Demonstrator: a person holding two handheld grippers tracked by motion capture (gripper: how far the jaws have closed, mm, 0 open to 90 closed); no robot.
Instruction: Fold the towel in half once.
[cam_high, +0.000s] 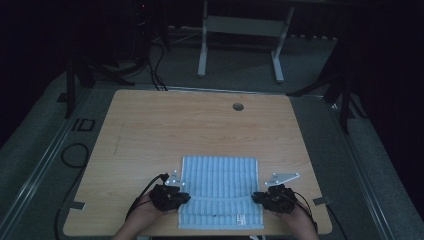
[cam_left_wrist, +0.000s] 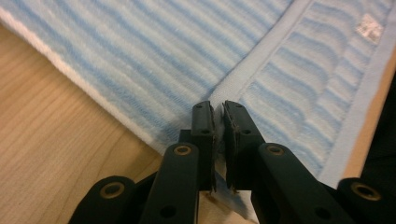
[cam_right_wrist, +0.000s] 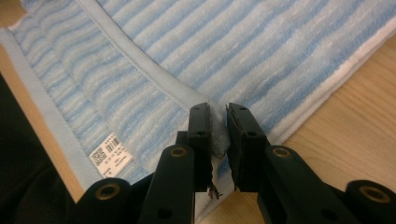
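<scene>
A blue-and-white striped towel (cam_high: 220, 187) lies folded on the near middle of the wooden table (cam_high: 150, 125). My left gripper (cam_high: 186, 197) is at the towel's left edge, near the folded hem. In the left gripper view its jaws (cam_left_wrist: 218, 109) are shut on the towel's edge (cam_left_wrist: 154, 70), with cloth pinched between the pads. My right gripper (cam_high: 256, 197) is at the towel's right edge. In the right gripper view it (cam_right_wrist: 218, 112) is shut on a bunch of the towel (cam_right_wrist: 261, 51). A white label (cam_right_wrist: 109, 155) sits on the hem strip.
A round cable hole (cam_high: 238, 106) is in the table's far side. A white table frame (cam_high: 240, 30) stands on the floor beyond. Black cables (cam_high: 75, 155) lie on the floor at left. The table's near edge is just behind the towel.
</scene>
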